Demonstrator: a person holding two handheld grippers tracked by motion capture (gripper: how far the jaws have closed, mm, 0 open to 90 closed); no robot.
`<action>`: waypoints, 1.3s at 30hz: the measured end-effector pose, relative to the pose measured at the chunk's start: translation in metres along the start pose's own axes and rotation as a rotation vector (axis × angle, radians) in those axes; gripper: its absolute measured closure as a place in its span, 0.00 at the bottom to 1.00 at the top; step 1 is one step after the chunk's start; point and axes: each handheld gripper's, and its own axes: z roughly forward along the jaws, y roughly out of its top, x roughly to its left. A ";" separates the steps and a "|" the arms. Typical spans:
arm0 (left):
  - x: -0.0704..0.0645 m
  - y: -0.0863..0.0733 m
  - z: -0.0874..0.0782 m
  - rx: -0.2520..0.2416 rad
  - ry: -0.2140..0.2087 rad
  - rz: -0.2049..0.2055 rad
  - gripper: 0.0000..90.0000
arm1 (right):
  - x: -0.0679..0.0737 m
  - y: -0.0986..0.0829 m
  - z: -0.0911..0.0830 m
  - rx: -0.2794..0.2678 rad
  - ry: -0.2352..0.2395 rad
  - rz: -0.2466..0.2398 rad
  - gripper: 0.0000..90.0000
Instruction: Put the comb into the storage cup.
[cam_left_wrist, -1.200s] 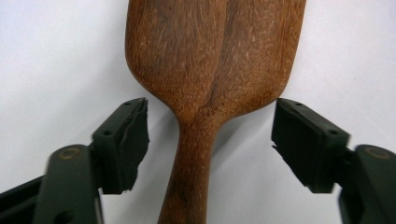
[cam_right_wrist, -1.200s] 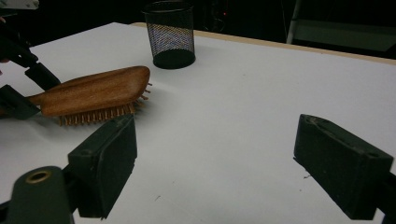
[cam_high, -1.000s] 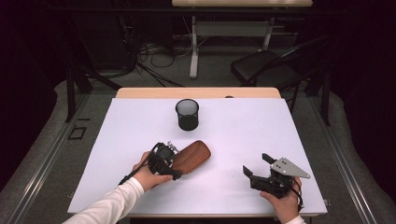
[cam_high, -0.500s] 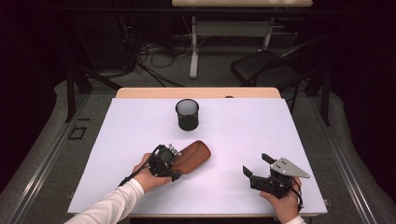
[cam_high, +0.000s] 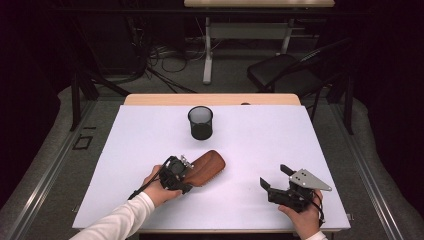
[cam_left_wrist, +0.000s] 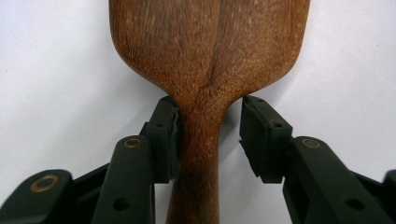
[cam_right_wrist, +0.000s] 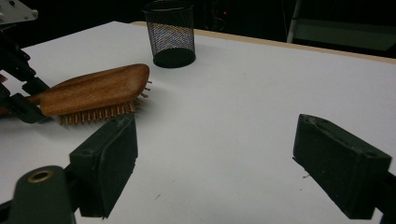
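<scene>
A white worktop (cam_high: 310, 145) fills the middle of the frame. A black mesh cup (cam_high: 200, 122) stands upright above its centre. Lower left of centre, the left hand-held gripper (cam_high: 186, 172) sits at the handle end of a brown wooden hairbrush (cam_high: 207, 166) lying on the surface. At the lower right, well apart from the brush, the right hand-held gripper (cam_high: 274, 177) rests low, its jaws spread and pointing left.

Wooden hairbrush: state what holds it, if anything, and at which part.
The left gripper straddles the wooden hairbrush at its handle neck. One of its fingers touches the wood; the other stands off, so no firm hold. The right gripper holds nothing.
</scene>
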 end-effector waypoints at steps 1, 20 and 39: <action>0.000 0.000 0.000 0.001 0.002 0.001 0.66 | 0.000 0.000 0.000 -0.001 0.000 0.000 0.15; 0.000 0.000 0.001 0.004 0.025 0.011 0.75 | 0.000 0.000 0.000 0.001 -0.001 -0.001 0.15; -0.002 -0.002 0.001 -0.006 0.036 0.023 0.78 | 0.000 0.000 0.000 0.001 -0.001 -0.001 0.16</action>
